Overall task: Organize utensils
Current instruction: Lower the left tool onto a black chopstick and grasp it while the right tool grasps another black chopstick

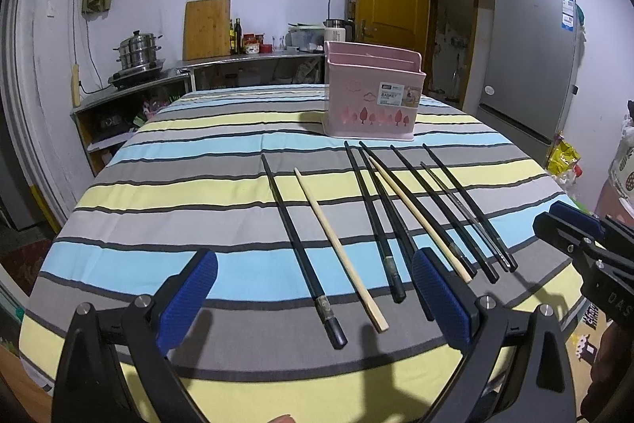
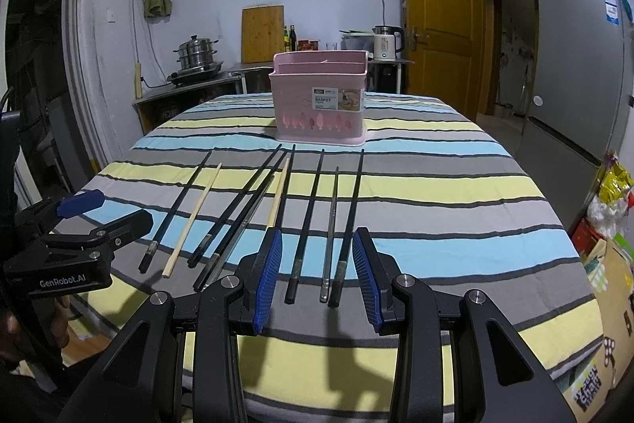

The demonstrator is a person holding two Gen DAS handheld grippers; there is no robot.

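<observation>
Progress: we are judging the job as not yet begun; every chopstick we are seeing is lying flat on the striped tablecloth, and we are seeing nothing standing up out of the pink basket, though its inside is hidden from us.
Utensils: we are counting about eight chopsticks fanned in a row in front of the basket, mostly black, with two pale wooden ones among them.
Left gripper: we are holding it spread wide and empty, low over the near ends of a black chopstick and a wooden one.
Right gripper: we are holding it spread and empty, framing the three rightmost black sticks.
Left to do: we are expecting to lift each stick and stand it in the basket.
Obstacles: the middle sticks are crossing and touching one another, so we are likely needing care to pick one alone.
Surroundings: a counter with a steamer pot, a kettle and a fridge are standing well behind the table, out of our way.
</observation>
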